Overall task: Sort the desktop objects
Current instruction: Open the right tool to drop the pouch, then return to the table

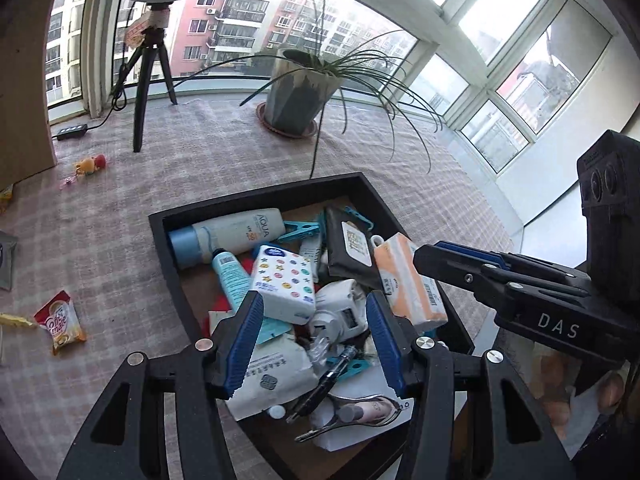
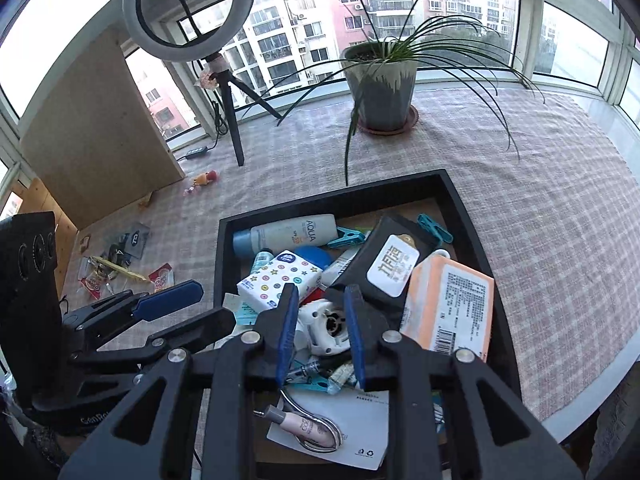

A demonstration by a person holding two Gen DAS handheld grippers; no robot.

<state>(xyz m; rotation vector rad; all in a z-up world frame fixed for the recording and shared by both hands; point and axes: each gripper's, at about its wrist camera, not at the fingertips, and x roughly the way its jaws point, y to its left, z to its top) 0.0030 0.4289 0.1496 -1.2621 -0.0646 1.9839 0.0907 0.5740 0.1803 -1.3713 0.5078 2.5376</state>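
Note:
A black tray [image 1: 168, 236] [image 2: 476, 216] on the checked tablecloth is heaped with small items: a white AQUA bottle [image 1: 240, 232] [image 2: 292, 232], a star-print tissue pack [image 1: 286, 284] [image 2: 280, 280], a black wipes pack [image 1: 352, 248] [image 2: 392, 264], an orange tissue pack [image 1: 412, 280] [image 2: 448, 308], a white plug adapter [image 1: 340, 304] [image 2: 328, 324], teal clips and a pen. My left gripper [image 1: 316, 304] is open above the heap, empty. My right gripper [image 2: 322, 294] is open, its fingers either side of the adapter. It shows at the right in the left view [image 1: 428, 256].
A potted plant [image 1: 300, 92] [image 2: 380, 80] stands behind the tray. A ring light on a tripod [image 2: 188, 8] stands back left beside a wooden board [image 2: 92, 136]. Sachets [image 1: 60, 322] [image 2: 160, 276], a small toy [image 1: 90, 164] and other bits lie left of the tray.

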